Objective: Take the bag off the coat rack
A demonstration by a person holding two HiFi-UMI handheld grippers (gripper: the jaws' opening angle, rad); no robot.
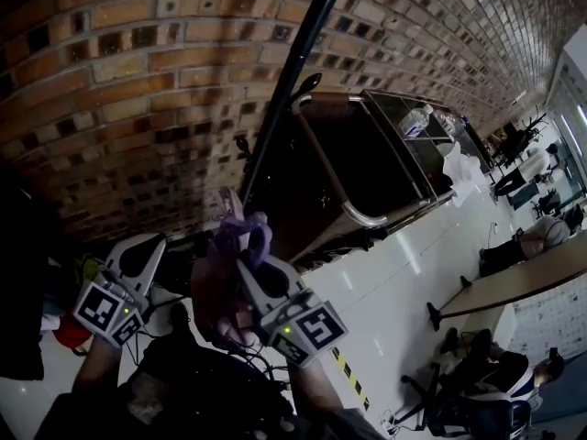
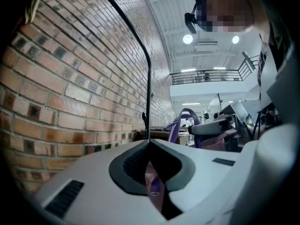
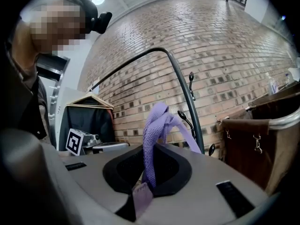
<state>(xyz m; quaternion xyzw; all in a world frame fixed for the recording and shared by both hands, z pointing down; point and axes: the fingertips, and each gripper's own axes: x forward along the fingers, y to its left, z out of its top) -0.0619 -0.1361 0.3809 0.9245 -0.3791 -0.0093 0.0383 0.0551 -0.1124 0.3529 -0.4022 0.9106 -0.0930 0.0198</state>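
A purple bag (image 1: 218,293) hangs between my two grippers, low in the head view and close to the black coat rack pole (image 1: 292,71). Its woven strap (image 3: 153,135) loops up out of my right gripper (image 3: 149,172), which is shut on it. My left gripper (image 2: 151,149) is shut on a fold of the purple fabric (image 2: 154,187). In the head view the left gripper (image 1: 188,244) is left of the bag and the right gripper (image 1: 249,262) is at its right. Small hooks (image 3: 190,80) stick out of the pole (image 3: 187,97) behind the strap; I cannot tell whether the strap touches one.
A brick wall (image 1: 138,90) runs behind the rack. A brown cart with a metal rail (image 1: 353,211) and a bottle (image 1: 415,119) stands to the right. A dark garment on a hanger (image 3: 88,118) hangs at the left. A table (image 1: 527,278) and seated people are far right.
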